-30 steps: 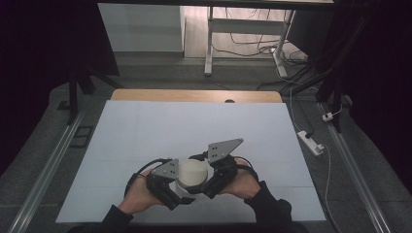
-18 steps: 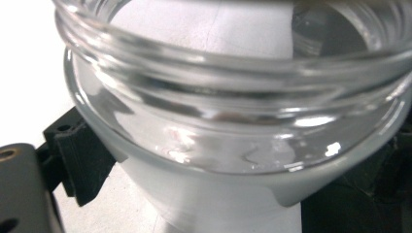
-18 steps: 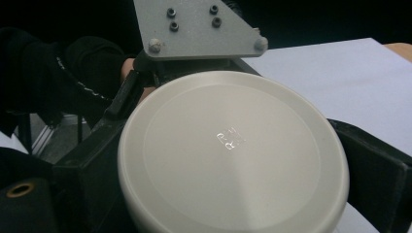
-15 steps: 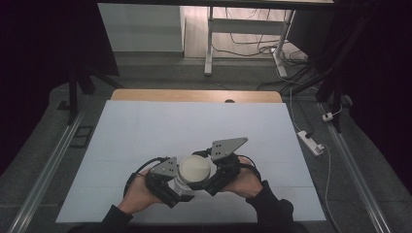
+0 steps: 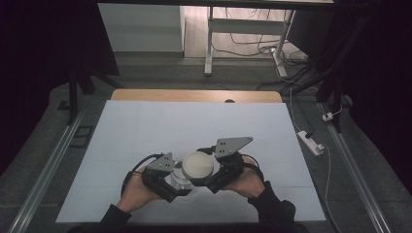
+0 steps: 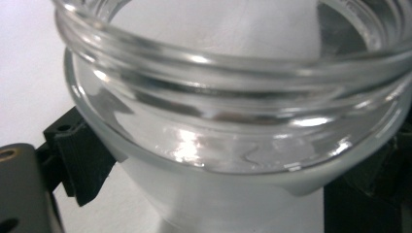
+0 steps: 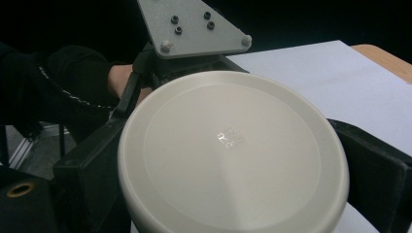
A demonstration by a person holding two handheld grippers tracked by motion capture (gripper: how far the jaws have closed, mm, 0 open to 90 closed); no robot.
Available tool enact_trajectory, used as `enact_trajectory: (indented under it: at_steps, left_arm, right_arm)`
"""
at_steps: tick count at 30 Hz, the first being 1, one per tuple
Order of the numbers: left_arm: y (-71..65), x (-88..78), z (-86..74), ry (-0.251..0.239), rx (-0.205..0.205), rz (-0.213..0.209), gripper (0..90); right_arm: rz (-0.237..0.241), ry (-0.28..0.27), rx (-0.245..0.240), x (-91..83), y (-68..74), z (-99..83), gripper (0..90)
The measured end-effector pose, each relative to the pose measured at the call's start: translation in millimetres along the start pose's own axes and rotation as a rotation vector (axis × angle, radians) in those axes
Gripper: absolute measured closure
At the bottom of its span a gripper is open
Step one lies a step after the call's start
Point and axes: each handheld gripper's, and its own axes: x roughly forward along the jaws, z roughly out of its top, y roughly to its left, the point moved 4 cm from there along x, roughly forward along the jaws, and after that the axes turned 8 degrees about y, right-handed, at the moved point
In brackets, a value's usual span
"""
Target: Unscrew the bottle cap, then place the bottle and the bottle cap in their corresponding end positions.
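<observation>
A clear glass jar (image 6: 233, 121) with a threaded open mouth sits between the jaws of my left gripper (image 6: 218, 194), which is shut on its body. From above, the jar (image 5: 176, 181) is low and near the table's front edge, in the left gripper (image 5: 175, 185). My right gripper (image 7: 233, 174) is shut on a round white lid (image 7: 233, 155), its jaws pressing both sides of the rim. In the high view the lid (image 5: 197, 165) lies over the jar's mouth, held by the right gripper (image 5: 203, 173). I cannot tell whether lid and jar touch.
A white sheet (image 5: 194, 121) covers the table, with a wooden edge (image 5: 194, 95) at the far side. A power strip (image 5: 311, 142) lies on the floor to the right. A metal rail (image 5: 48, 165) runs along the left. The left gripper's grey plate (image 7: 194, 29) stands just behind the lid.
Both hands have stayed together near the front edge. The right gripper with the lid has shifted slightly right and away from the person; the jar has barely moved.
</observation>
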Motion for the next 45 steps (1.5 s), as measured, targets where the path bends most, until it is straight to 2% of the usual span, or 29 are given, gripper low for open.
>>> enact_trajectory:
  at_steps: [13, 26, 45]
  left_arm:
    - [12.8, -4.5, -4.1, -0.008, -0.063, 0.061, 7.8]
    - [24.6, -12.5, -4.4, -0.019, -0.101, 0.115, 7.8]
    - [41.8, -24.0, 8.0, -0.056, -0.121, 0.162, 7.8]
  right_arm:
    - [-0.058, -0.004, 0.029, -4.1, 1.2, -2.4, 7.0]
    - [-0.096, -0.012, 0.067, -8.5, 6.7, -8.9, 7.0]
    - [-0.118, -0.002, 0.079, -5.4, 16.0, -25.3, 7.0]
